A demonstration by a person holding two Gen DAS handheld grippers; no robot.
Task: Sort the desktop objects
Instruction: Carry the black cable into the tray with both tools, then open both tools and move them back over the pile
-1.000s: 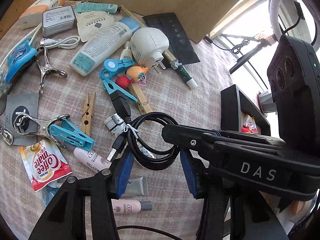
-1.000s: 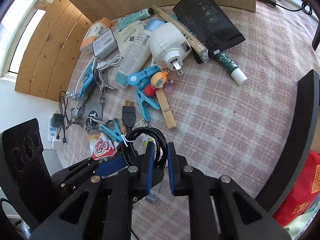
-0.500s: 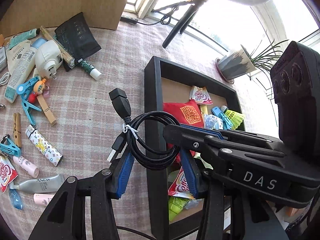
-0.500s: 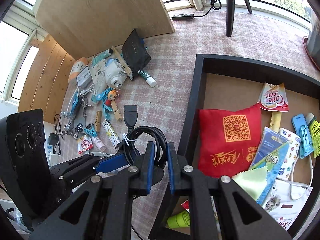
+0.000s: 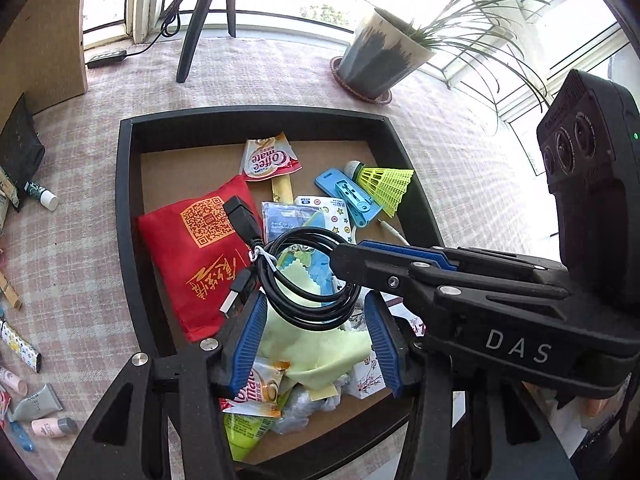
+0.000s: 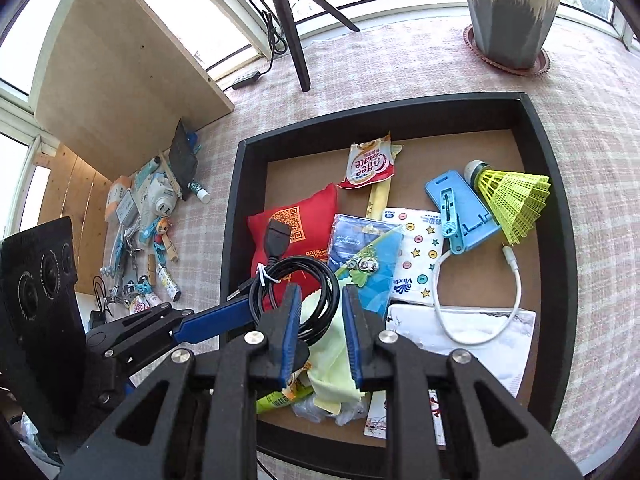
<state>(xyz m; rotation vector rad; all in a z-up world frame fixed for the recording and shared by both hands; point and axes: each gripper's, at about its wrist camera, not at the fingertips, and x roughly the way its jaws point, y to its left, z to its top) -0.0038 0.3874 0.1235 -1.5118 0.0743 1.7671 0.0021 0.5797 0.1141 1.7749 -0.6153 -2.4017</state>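
A coiled black USB cable (image 5: 304,280) hangs over the black tray (image 5: 124,208). It also shows in the right wrist view (image 6: 296,288). My left gripper (image 5: 316,320) holds the coil between its blue pads. My right gripper (image 6: 320,312) has its jaws a little apart around the coil's right side, over a yellow-green cloth (image 6: 332,360). The tray (image 6: 236,216) holds a red pouch (image 5: 192,256), a creamer sachet (image 5: 268,160), a blue clip (image 5: 348,196), a yellow shuttlecock (image 5: 384,184) and a white cable (image 6: 480,320).
Unsorted items lie on the checked cloth left of the tray: a lip balm (image 5: 40,196), tubes (image 5: 40,404), a white plug (image 6: 160,200), clothespins (image 6: 160,240). A potted plant (image 5: 380,60) and a tripod (image 5: 200,12) stand behind the tray.
Both grippers moved right with the cable, from over the loose pile to over the tray. The right jaws have opened slightly.
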